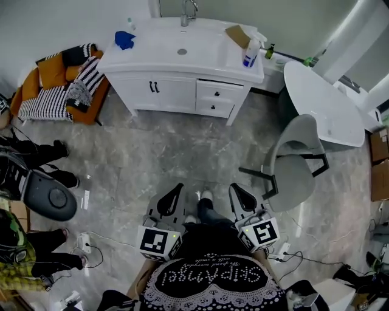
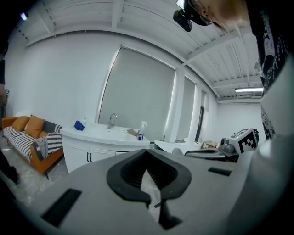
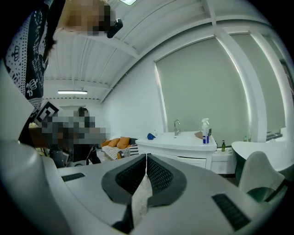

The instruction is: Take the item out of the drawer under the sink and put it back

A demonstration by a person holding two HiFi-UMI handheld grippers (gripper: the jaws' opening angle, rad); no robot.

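A white sink cabinet (image 1: 182,56) stands across the room against the far wall. Its two stacked drawers (image 1: 215,99) on the right side are both closed, so the item inside is hidden. My left gripper (image 1: 178,186) and right gripper (image 1: 234,187) are held side by side near the person's feet, well short of the cabinet and pointing toward it. Both are shut with nothing between the jaws. The left gripper view has its jaw tips (image 2: 147,151) meeting below the cabinet (image 2: 98,143). In the right gripper view the tips (image 3: 146,156) meet too, with the cabinet (image 3: 183,148) ahead.
On the countertop are a blue cloth (image 1: 124,40), a spray bottle (image 1: 250,53) and a faucet (image 1: 188,11). A grey chair (image 1: 295,165) and a white round table (image 1: 322,109) stand to the right. An orange sofa (image 1: 61,85) and a person's legs (image 1: 36,153) are at the left. Cables (image 1: 91,246) lie on the floor.
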